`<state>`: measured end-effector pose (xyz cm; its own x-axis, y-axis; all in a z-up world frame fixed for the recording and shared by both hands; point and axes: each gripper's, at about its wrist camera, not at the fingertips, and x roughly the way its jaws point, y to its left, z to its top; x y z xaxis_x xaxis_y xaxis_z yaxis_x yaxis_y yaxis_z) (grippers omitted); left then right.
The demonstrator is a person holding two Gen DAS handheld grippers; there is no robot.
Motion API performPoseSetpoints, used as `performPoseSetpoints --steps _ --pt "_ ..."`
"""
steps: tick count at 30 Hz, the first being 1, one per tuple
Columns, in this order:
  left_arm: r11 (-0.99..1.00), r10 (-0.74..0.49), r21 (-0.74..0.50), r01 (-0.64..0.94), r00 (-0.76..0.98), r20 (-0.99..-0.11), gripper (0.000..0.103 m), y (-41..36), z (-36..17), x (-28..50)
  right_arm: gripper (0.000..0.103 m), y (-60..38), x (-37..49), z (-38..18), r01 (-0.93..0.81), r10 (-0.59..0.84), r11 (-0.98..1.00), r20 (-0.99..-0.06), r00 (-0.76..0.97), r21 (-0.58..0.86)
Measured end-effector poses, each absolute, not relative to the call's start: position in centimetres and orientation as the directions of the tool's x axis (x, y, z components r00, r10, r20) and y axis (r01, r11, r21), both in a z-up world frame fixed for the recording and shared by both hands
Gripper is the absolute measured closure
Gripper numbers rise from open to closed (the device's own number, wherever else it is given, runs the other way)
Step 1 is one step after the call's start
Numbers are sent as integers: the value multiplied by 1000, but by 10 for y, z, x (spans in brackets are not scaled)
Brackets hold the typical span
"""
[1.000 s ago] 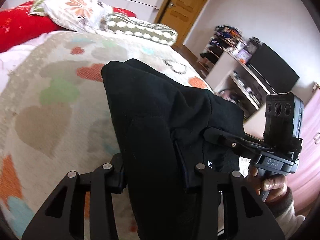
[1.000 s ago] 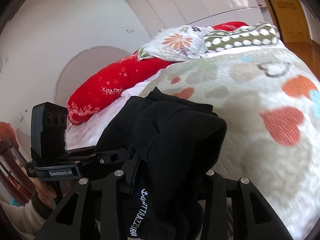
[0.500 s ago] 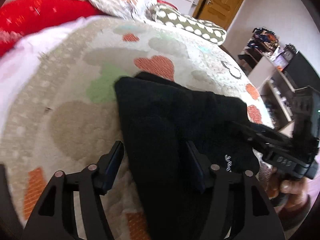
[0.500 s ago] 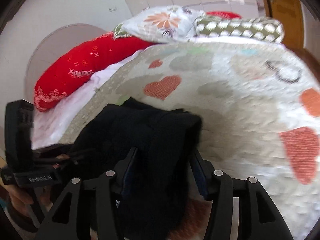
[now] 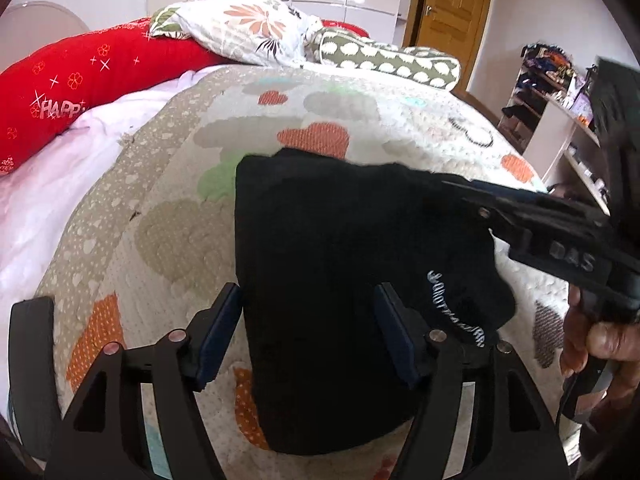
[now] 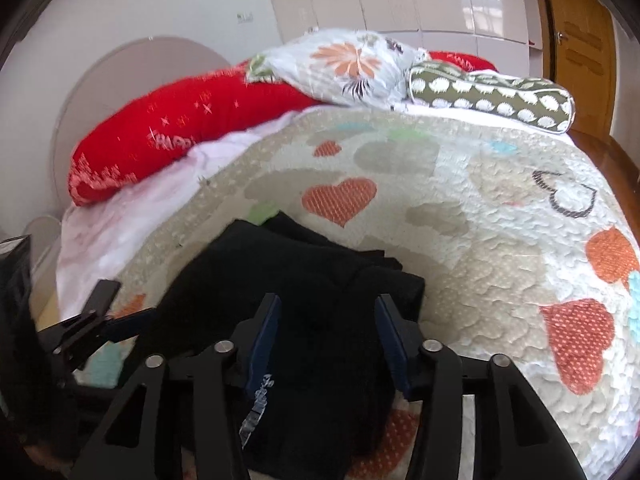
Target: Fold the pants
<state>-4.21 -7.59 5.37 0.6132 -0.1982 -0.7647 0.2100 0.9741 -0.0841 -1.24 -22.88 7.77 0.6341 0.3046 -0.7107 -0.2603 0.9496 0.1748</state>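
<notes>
The black pants [image 5: 344,264] lie folded in a compact bundle on the heart-patterned quilt [image 5: 180,184]. White lettering shows on the waistband at their right side. My left gripper [image 5: 308,328] is open, its fingers apart over the near edge of the bundle. My right gripper [image 6: 328,340] is open too, straddling the near part of the pants [image 6: 304,280]. It shows from the side in the left wrist view [image 5: 460,184], at the bundle's right edge. The left gripper's fingers [image 6: 120,324] show at the bundle's left in the right wrist view.
A red bolster [image 5: 80,80], a floral pillow [image 5: 248,28] and a green spotted pillow [image 5: 384,60] lie at the head of the bed. A wooden door [image 5: 456,12] and cluttered shelves [image 5: 552,92] stand to the right. A round headboard [image 6: 132,80] is at the left.
Both grippers lowered the held pants onto the quilt and opened. The bundle now lies flat on the bed instead of hanging from the jaws.
</notes>
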Motion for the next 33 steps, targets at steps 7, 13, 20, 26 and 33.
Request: performPoseSetpoints --steps 7,13,20,26,33 --pt "974 -207 -104 200 607 -768 29 -77 45 -41 53 -228 11 51 -232 276 958 -753 598 167" --pt "976 -198 -97 195 611 -767 29 -78 48 -44 53 -233 -18 75 -246 271 958 -734 623 145" --pt "978 -192 -98 182 625 -757 29 -73 56 -55 53 -233 -66 76 -244 226 966 -748 624 88" --pt "983 -168 -82 163 639 -751 28 -73 56 -64 51 -231 -70 53 -222 227 968 -772 594 114" --pt "987 -149 -63 148 689 -710 28 -69 75 -82 38 -234 -96 95 -203 223 973 -698 681 113"
